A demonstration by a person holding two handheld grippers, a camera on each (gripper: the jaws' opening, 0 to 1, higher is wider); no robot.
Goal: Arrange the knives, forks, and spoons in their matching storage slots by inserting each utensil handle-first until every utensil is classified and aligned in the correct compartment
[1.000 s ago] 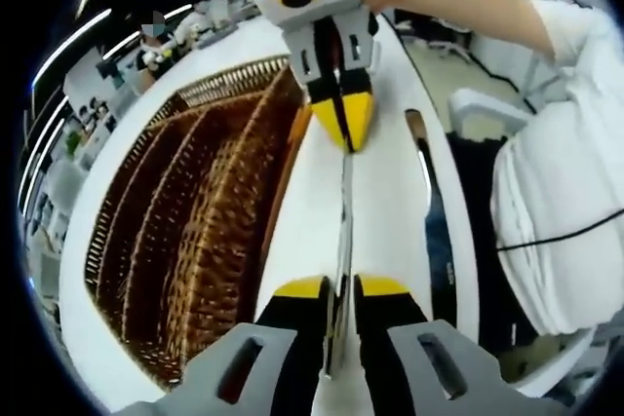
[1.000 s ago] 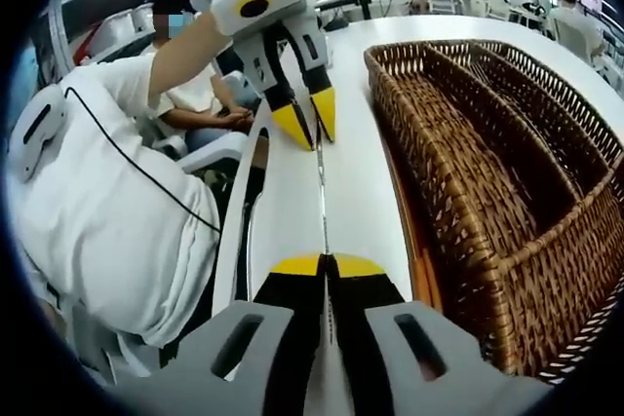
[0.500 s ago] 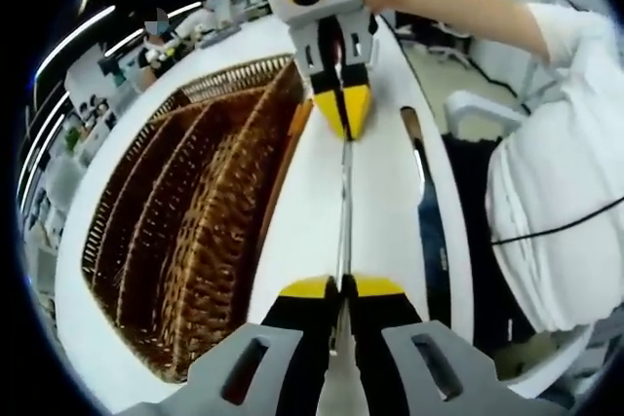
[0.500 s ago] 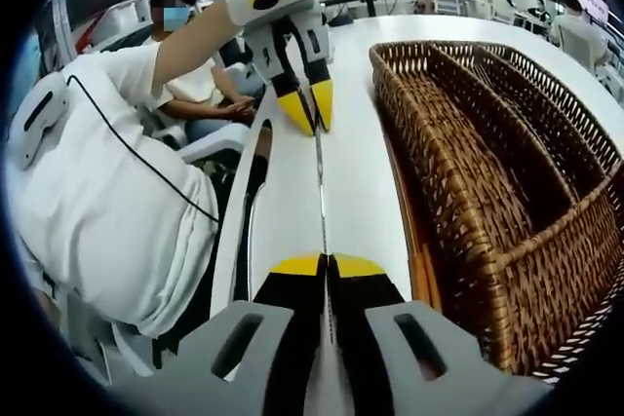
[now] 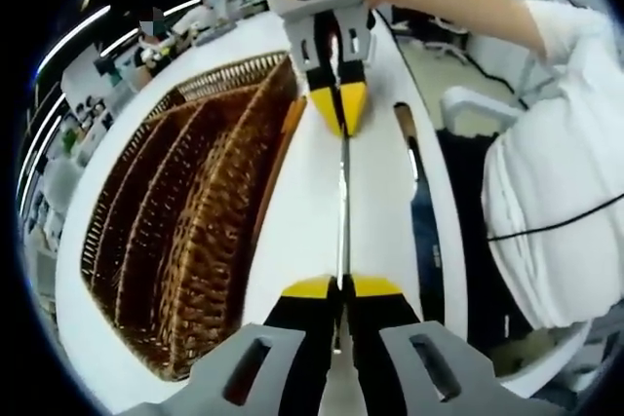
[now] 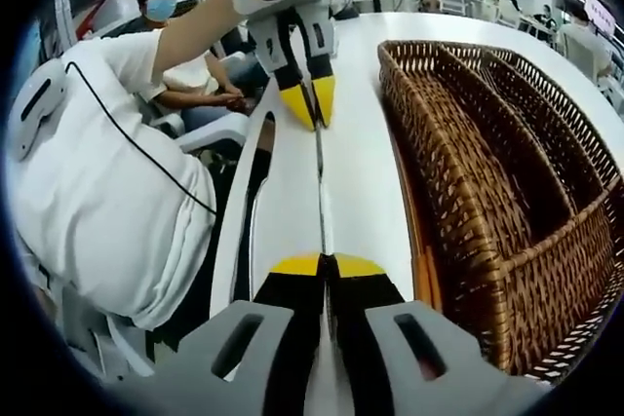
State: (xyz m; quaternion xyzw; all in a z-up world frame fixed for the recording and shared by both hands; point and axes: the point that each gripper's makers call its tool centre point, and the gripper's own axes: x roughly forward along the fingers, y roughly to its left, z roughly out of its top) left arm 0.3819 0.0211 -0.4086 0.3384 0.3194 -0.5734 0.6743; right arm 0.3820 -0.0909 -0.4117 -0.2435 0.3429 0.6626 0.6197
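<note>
A thin metal utensil (image 5: 342, 202) is seen edge-on, so its kind is unclear. It spans above the white table (image 5: 380, 211) between both grippers. In the left gripper view my left gripper (image 5: 337, 287) is shut on its near end, and the right gripper (image 5: 339, 109) pinches the far end. In the right gripper view my right gripper (image 6: 326, 265) is shut on the utensil (image 6: 320, 182), with the left gripper (image 6: 310, 104) closed on the opposite end. The brown wicker basket (image 5: 185, 202) (image 6: 507, 172), divided into long slots, lies alongside.
An orange-handled utensil (image 5: 292, 122) (image 6: 422, 275) lies against the basket's wall. Another utensil with a dark handle (image 5: 408, 143) (image 6: 255, 177) lies near the table's edge. A person in white (image 6: 107, 192) stands close to that edge, and other people sit behind.
Both grippers keep their hold on the utensil. The views have shifted slightly, and the opposite gripper sits a little higher in each view.
</note>
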